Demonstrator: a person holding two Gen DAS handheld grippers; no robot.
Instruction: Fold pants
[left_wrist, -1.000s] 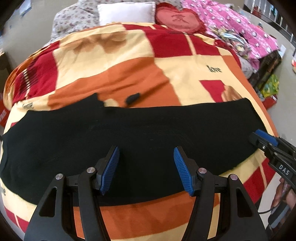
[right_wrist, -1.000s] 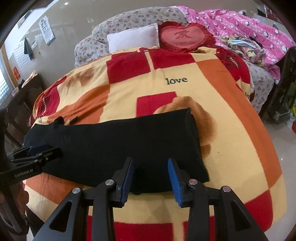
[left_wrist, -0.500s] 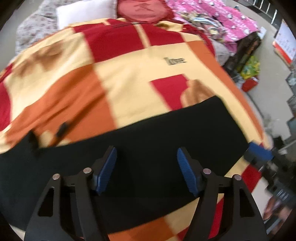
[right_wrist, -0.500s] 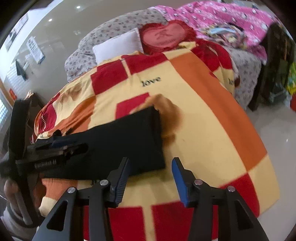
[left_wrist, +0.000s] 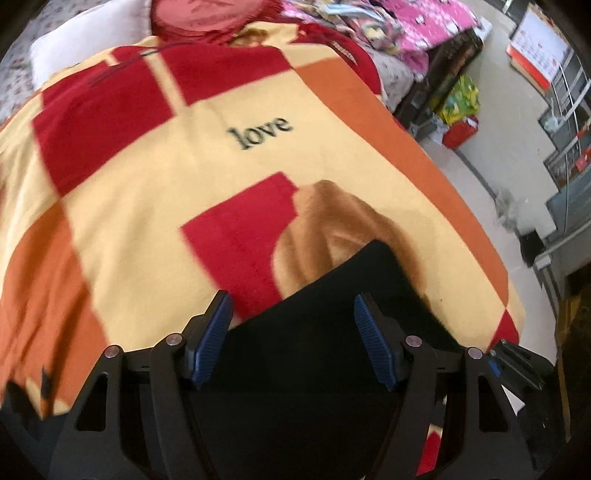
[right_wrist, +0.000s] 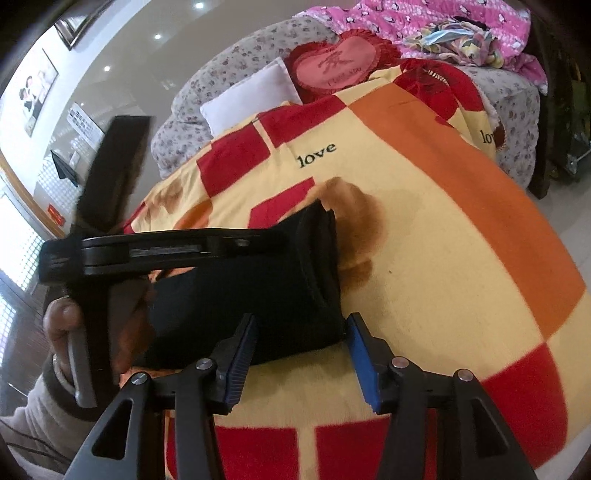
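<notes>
Black pants (right_wrist: 273, 295) lie flat on a bed covered by a red, orange and yellow blanket (right_wrist: 443, 258). Their cuff end lies near the brown patch. My right gripper (right_wrist: 299, 354) is open, its jaws on either side of the near corner of the cuff end. My left gripper (left_wrist: 291, 339) is open and hovers just above the pants (left_wrist: 332, 332) near the same end. It also shows from the side in the right wrist view (right_wrist: 295, 236), over the far edge of the pants.
A white pillow (right_wrist: 251, 96) and a red heart cushion (right_wrist: 336, 66) lie at the head of the bed. A pink quilt (right_wrist: 443, 18) lies at the back right. The bed's right edge drops to a tiled floor (left_wrist: 491, 177) with boxes and shelves.
My left gripper has swept right along the pants to the cuff end. My right gripper has shifted right to the cuff corner. Both stayed open.
</notes>
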